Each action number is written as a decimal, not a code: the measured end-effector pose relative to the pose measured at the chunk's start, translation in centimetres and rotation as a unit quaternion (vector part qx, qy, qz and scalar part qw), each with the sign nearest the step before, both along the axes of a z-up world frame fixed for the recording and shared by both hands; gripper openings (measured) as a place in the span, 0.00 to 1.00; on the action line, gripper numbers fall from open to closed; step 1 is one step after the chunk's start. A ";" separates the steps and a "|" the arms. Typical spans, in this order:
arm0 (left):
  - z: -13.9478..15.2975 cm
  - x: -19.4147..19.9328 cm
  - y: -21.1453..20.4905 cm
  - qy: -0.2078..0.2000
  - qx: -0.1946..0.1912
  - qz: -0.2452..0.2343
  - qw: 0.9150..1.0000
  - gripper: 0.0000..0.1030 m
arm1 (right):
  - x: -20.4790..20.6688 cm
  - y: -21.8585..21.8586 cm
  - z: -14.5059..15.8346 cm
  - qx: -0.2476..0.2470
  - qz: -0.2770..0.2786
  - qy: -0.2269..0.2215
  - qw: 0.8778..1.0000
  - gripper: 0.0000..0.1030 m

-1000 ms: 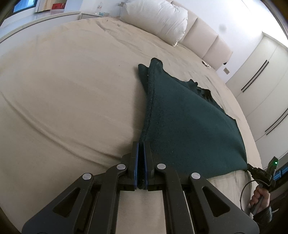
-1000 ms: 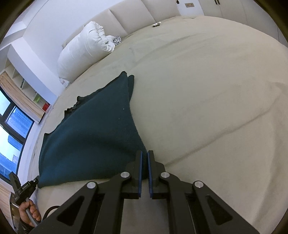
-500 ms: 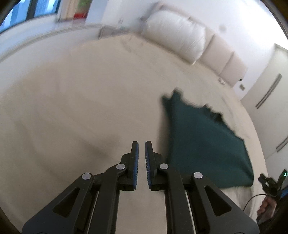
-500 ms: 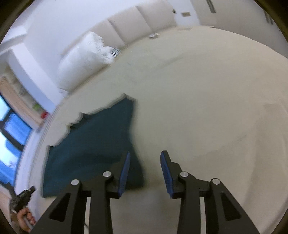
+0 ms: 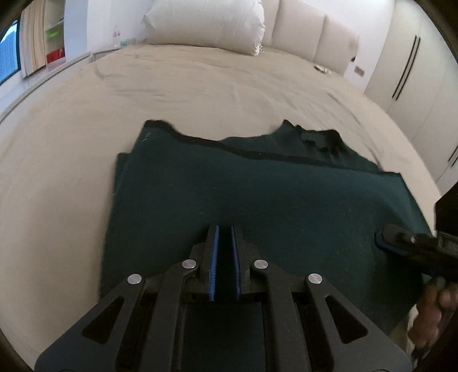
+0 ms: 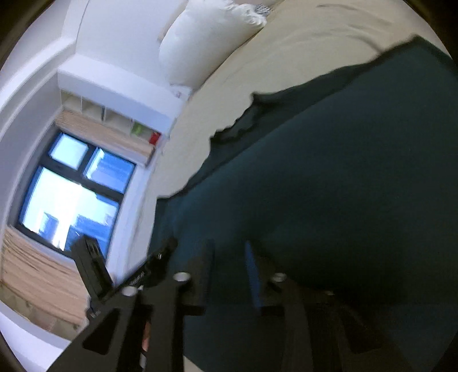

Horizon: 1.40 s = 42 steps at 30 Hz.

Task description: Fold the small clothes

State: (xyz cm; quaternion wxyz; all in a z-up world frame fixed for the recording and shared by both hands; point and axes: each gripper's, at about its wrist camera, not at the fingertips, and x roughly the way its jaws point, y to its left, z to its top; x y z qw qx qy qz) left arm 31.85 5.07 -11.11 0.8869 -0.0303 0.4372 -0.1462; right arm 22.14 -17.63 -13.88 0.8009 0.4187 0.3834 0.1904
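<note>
A wide bed [image 5: 200,85] with a beige sheet fills most of the left wrist view, its padded headboard [image 5: 315,31] along the far edge and a white pillow [image 5: 206,23] leaning against it at the far left end. White wardrobe doors [image 5: 415,71] stand beyond the bed's right edge. In the right wrist view a window [image 6: 71,194] with a raised blind shows past the bed's left edge, below open wall shelves [image 6: 108,117].

A dark green garment [image 5: 257,206] lies folded on the near part of the bed, close to the near edge. Its top layer is flat and roughly rectangular, and the layer beneath shows as an uneven border along the far side and as a thin strip on the left side.

The left hand-held gripper [image 5: 224,251] sits over the garment's near middle, its blue-lined fingers [image 5: 214,257] parted by a narrow gap with only the cloth's surface seen between them, gripping nothing. The right hand-held gripper [image 6: 229,269] is over the garment too, its fingers spread wider and holding nothing; this view is blurred. In the left wrist view its fingertip lies over the garment's near right corner.
</note>
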 end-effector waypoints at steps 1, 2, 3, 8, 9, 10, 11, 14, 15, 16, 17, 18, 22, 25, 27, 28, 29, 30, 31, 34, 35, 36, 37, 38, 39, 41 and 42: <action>0.0 -0.3 0.2 -0.004 0.001 -0.004 1.000 0.08 | -0.3 -1.2 -0.2 0.008 -0.014 -0.005 1.000 0.12; -0.2 -0.5 0.4 -0.008 0.000 -0.009 1.000 0.08 | -0.8 -3.1 -0.3 0.017 -0.035 -0.012 0.999 0.12; -0.3 -0.6 0.6 -0.011 -0.003 -0.012 1.000 0.08 | -1.2 -4.5 -0.4 0.023 -0.055 -0.015 0.998 0.11; -0.7 -1.1 2.0 -0.008 -0.026 -0.007 1.000 0.08 | -5.3 -12.2 -0.7 0.050 -0.173 -0.024 0.983 0.11; -0.8 -1.3 2.0 -0.010 -0.023 -0.009 1.000 0.08 | -6.1 -13.2 -0.7 0.046 -0.187 -0.027 0.981 0.10; -0.7 -1.9 2.1 -0.014 -0.020 -0.010 1.000 0.08 | -7.0 -14.4 -0.6 0.030 -0.209 -0.025 0.977 0.11; -0.7 -2.1 2.3 -0.014 -0.019 -0.010 1.000 0.08 | -8.7 -15.8 -1.2 0.024 -0.240 -0.022 0.970 0.12; -0.7 -2.2 2.2 -0.015 -0.013 -0.010 1.000 0.08 | -12.5 -18.9 -1.8 0.051 -0.313 -0.013 0.948 0.12; -0.7 -2.3 2.2 -0.016 -0.010 -0.011 1.000 0.08 | -13.3 -19.1 -1.2 0.037 -0.329 -0.013 0.944 0.14; -0.7 -2.3 2.1 -0.017 -0.007 -0.011 1.000 0.08 | -13.9 -19.0 -0.3 0.015 -0.342 -0.017 0.940 0.21; -0.8 -2.2 1.8 -0.018 -0.004 -0.012 1.000 0.08 | -14.2 -18.6 0.9 -0.008 -0.345 -0.025 0.938 0.24; -0.8 -2.2 1.7 -0.019 0.000 -0.012 1.000 0.08 | -13.8 -17.8 2.0 -0.022 -0.335 -0.033 0.941 0.26; -0.9 -2.2 1.3 -0.024 0.015 -0.013 1.000 0.08 | -8.7 -13.2 5.5 -0.058 -0.241 -0.054 0.967 0.35; -0.9 -2.2 1.1 -0.025 0.022 -0.013 0.999 0.08 | -3.2 -7.3 6.6 -0.072 -0.150 -0.057 0.984 0.38; -1.0 -2.1 0.8 -0.026 0.025 -0.013 0.999 0.08 | 0.2 -3.4 6.9 -0.085 -0.091 -0.050 0.991 0.40; -1.1 -2.1 0.8 -0.027 0.026 -0.013 0.999 0.08 | 1.6 -1.5 6.8 -0.089 -0.066 -0.047 0.993 0.40; -1.1 -2.0 0.7 -0.028 0.027 -0.013 0.999 0.08 | 2.4 -0.2 6.7 -0.089 -0.045 -0.044 0.994 0.42; -1.2 -2.0 0.6 -0.029 0.029 -0.013 0.999 0.08 | 3.4 1.0 6.3 -0.090 -0.029 -0.037 0.995 0.43; -1.2 -2.0 0.6 -0.030 0.031 -0.014 0.999 0.08 | 4.2 1.9 6.0 -0.093 -0.019 -0.029 0.995 0.45; -1.2 -2.0 0.6 -0.031 0.030 -0.014 0.999 0.08 | 5.9 2.4 4.3 -0.099 -0.015 -0.003 0.995 0.45; -1.2 -2.0 0.6 -0.030 0.029 -0.014 0.999 0.08 | 5.7 1.5 3.6 -0.085 -0.024 -0.004 0.996 0.42; -1.2 -2.0 0.6 -0.030 0.026 -0.014 0.999 0.08 | 5.5 0.7 3.3 -0.069 -0.033 -0.004 0.997 0.33; -1.2 -2.0 0.7 -0.029 0.024 -0.015 0.999 0.08 | 5.1 -0.4 2.9 -0.055 -0.046 -0.003 0.997 0.26; -1.2 -2.0 0.8 -0.029 0.022 -0.015 0.999 0.08 | 4.7 -1.7 2.5 -0.042 -0.065 -0.003 0.997 0.24; -1.2 -2.0 0.7 -0.029 0.021 -0.015 0.999 0.08 | 3.7 -3.1 2.2 -0.030 -0.084 -0.006 0.996 0.20; -1.2 -2.0 0.9 -0.029 0.018 -0.015 0.999 0.08 | 1.6 -6.1 2.3 -0.033 -0.135 -0.008 0.990 0.20; -1.2 -2.0 0.9 -0.029 0.016 -0.015 0.999 0.08 | 0.5 -7.5 2.2 -0.037 -0.159 -0.002 0.987 0.21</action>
